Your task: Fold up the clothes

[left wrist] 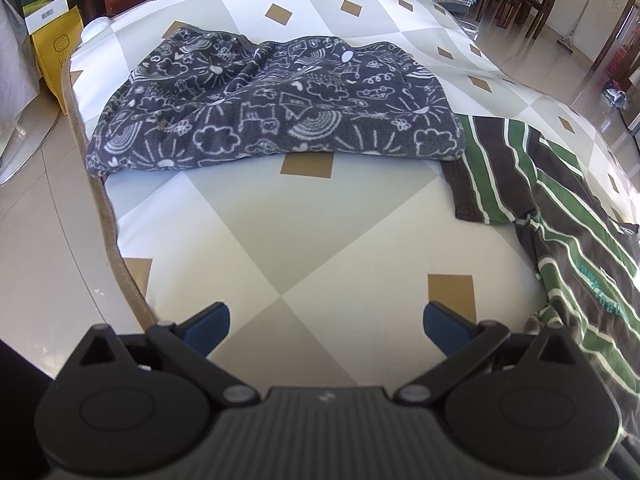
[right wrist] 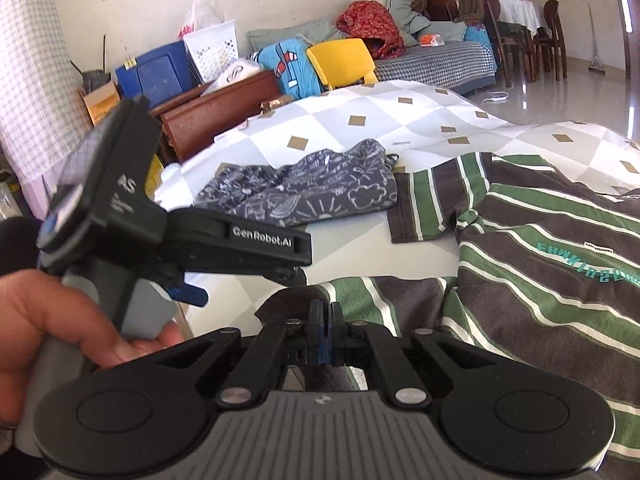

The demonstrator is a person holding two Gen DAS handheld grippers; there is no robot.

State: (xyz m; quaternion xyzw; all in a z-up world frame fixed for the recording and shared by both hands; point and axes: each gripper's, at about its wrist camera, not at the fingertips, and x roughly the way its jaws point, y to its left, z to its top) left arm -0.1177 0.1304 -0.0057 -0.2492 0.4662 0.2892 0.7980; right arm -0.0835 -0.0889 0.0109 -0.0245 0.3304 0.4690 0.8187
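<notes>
Bed cover (left wrist: 320,240): white and grey diamonds with small tan squares, tan piping along the edge. Fleece garment (left wrist: 276,108): dark grey, white doodle print of clouds, rainbows and hearts. Striped shirt (right wrist: 540,280): brown and green bands, thin white lines, teal lettering. Left tongs (left wrist: 326,322): black with blue pads. Chair (right wrist: 342,60): yellow.

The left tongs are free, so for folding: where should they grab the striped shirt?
Take the striped shirt by its flat sleeve cuff edge, coming in from the bare mattress side. That edge lies spread and exposed, so open tongs could probably slide under it.
</notes>
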